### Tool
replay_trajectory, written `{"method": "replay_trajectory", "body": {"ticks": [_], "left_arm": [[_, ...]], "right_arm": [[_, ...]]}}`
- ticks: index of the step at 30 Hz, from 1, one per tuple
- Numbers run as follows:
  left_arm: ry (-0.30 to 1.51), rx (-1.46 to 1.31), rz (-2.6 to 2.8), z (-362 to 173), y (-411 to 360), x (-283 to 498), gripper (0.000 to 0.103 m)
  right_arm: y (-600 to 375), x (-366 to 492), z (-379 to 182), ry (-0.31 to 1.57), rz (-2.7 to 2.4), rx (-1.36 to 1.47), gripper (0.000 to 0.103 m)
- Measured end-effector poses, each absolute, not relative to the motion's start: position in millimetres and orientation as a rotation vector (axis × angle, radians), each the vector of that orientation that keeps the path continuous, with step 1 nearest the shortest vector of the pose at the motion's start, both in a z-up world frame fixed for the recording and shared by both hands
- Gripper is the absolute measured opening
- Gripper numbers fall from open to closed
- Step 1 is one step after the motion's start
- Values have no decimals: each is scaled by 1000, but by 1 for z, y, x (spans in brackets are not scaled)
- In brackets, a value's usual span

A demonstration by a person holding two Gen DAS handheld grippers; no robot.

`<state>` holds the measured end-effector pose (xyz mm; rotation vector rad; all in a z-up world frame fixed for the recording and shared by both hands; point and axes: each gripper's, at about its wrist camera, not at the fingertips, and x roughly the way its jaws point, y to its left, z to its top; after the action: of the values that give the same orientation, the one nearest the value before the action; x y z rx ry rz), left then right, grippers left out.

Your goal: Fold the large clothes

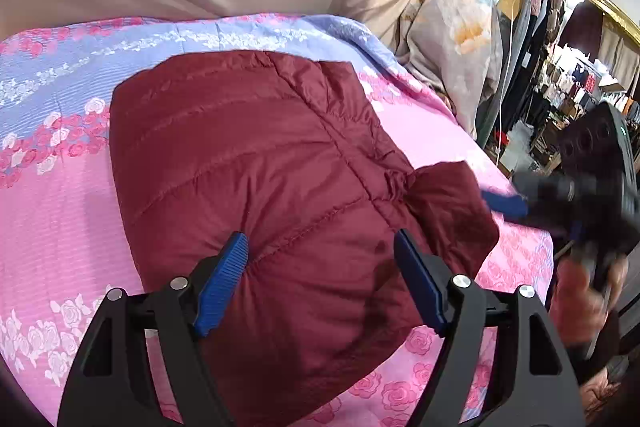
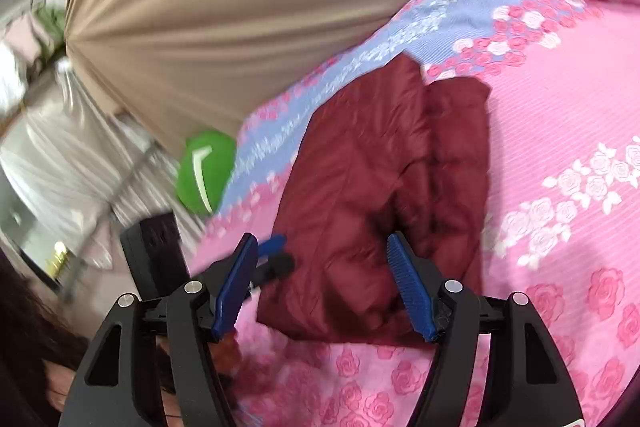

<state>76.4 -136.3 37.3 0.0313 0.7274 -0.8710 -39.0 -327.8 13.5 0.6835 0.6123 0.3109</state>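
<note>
L tool [image 1: 320,259] angled down, jaws wide apart, blue pads [image 1: 222,281] not pressing on anything. R tool [image 2: 320,267] also tilted down, jaws apart, nothing gripped. In the L view the R tool [image 1: 505,203] is blurred at the right edge, w/ a hand [image 1: 586,301] on its handle.

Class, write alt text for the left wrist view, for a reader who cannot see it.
A folded maroon puffer jacket lies on a pink and blue rose-print bedspread, with the left gripper open and its blue fingers on either side of the near edge. At right, the blurred right gripper is beside the jacket's sleeve.
</note>
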Motion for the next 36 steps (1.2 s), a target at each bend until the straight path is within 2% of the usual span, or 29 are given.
{"method": "replay_trajectory", "body": {"ticks": [1, 2, 7, 13, 15, 18, 22, 26, 31, 34, 35, 36], "left_arm": [[725, 18, -873, 39, -134, 76, 73], [721, 0, -874, 43, -132, 75, 73], [679, 16, -840, 51, -128, 69, 73], [729, 119, -782, 21, -148, 69, 73], [707, 186, -741, 17, -156, 65, 73], [707, 230, -690, 14, -163, 64, 75], [727, 197, -680, 15, -162, 67, 77], [735, 192, -666, 16, -164, 67, 77], [746, 187, -655, 16, -165, 69, 78], [748, 189, -651, 16, -167, 70, 78], [748, 188, -651, 16, -168, 70, 79], [747, 187, -655, 16, -168, 70, 79]], "right_arm": [[-321, -37, 12, 624, 275, 638, 17], [-313, -34, 9, 640, 237, 592, 2], [-346, -61, -9, 542, 183, 707, 2], [-351, -37, -88, 752, 103, 809, 2], [-354, -39, -82, 759, 82, 803, 3], [-359, -51, -45, 740, -31, 695, 16], [-363, -47, 25, 591, -111, 525, 16], [-350, 5, 62, 550, -66, 420, 16], [-329, 87, 61, 626, -47, 330, 16], [-331, 130, 38, 691, -84, 308, 16], [-337, 140, 28, 718, -100, 309, 14], [-344, 152, 8, 766, -133, 314, 2]]}}
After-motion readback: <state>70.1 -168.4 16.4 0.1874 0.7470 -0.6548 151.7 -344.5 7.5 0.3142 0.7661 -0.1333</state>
